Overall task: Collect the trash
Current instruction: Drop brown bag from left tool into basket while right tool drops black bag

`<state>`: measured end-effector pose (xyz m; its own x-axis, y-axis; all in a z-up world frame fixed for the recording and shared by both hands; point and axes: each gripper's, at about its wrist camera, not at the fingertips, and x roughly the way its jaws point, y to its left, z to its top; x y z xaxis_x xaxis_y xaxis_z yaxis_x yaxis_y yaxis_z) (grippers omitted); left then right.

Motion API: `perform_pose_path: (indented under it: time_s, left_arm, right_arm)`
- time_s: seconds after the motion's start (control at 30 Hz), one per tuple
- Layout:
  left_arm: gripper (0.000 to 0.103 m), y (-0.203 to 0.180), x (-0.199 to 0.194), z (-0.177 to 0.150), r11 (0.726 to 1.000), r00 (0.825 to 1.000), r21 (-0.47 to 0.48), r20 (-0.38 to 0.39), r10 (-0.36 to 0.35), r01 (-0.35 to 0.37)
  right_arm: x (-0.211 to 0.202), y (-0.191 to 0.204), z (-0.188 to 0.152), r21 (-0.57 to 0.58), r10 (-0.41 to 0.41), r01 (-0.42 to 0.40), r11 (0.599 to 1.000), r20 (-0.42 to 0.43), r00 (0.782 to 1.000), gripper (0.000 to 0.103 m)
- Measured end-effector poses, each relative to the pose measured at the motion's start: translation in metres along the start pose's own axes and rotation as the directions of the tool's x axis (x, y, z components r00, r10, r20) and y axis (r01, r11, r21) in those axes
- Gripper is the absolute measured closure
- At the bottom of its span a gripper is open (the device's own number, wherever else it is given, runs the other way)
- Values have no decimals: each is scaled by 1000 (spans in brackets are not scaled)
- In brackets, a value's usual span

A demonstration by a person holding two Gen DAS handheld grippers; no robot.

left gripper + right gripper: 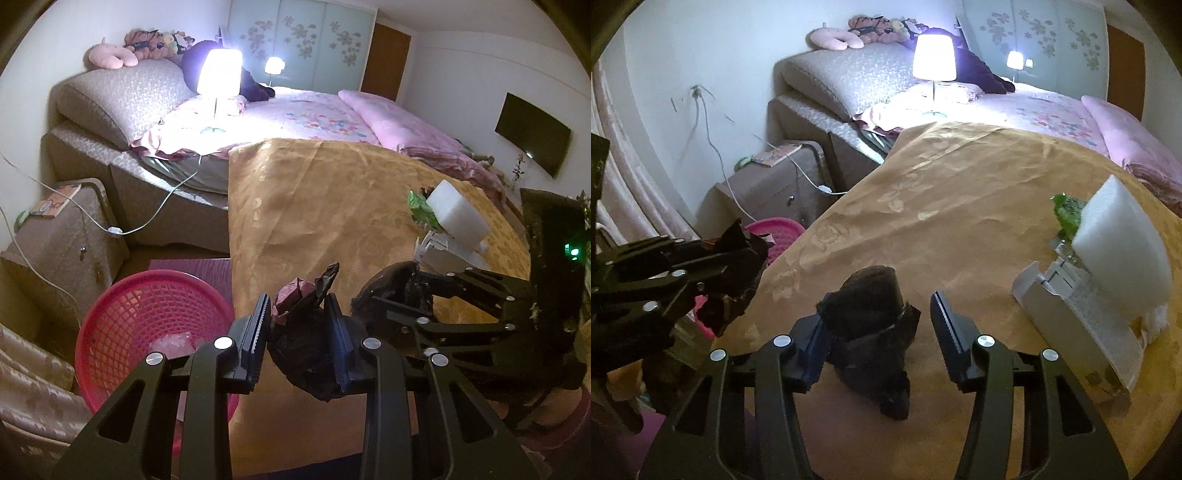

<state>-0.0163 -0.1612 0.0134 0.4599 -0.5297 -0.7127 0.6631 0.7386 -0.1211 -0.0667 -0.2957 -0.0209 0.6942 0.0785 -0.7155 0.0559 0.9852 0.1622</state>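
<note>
Jaws: left gripper (297,328) is clamping a crumpled dark wrapper (306,332); right gripper (875,325) is standing partly open around a dark scrap (871,317) on the gold cloth (960,192), right pad clear.
Basket risk: pink basket (147,317) is sitting below left; releasing early is likely missing it.
Scrap risk: closing off-centre is nudging it aside.

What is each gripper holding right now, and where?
Left gripper clamps the crumpled dark wrapper around its middle. Right gripper is open around a dark scrap, not gripping it.
</note>
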Motion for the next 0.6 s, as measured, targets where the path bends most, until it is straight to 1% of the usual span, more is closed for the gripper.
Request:
perform_pose_path:
  time_s: [0.03,0.1,0.2,0.3,0.4,0.6]
  left_arm:
    - [74,1,0,0,1000,1000,-1,0,1,-1]
    - [74,3,-1,-1,1000,1000,-5,0,4,-4]
    - [74,8,-1,-2,1000,1000,-12,-1,11,-11]
    - [74,10,-2,-4,1000,1000,-16,-2,18,-18]
    - [74,11,-4,-4,1000,1000,-13,0,24,-24]
    - [74,20,-16,-4,999,999,-21,13,44,-43]
  right_arm:
    - [2,0,0,1,-2,2,1000,-1,1000,54]
    - [5,0,-1,1,-4,4,1000,-10,1000,66]
    - [5,-1,-3,8,-11,11,1000,-9,1000,72]
    - [2,-2,-4,27,-11,11,1000,-5,1000,74]
    - [-4,-2,-4,45,-7,6,999,11,1000,75]
    - [-17,7,5,47,14,-16,999,46,999,75]
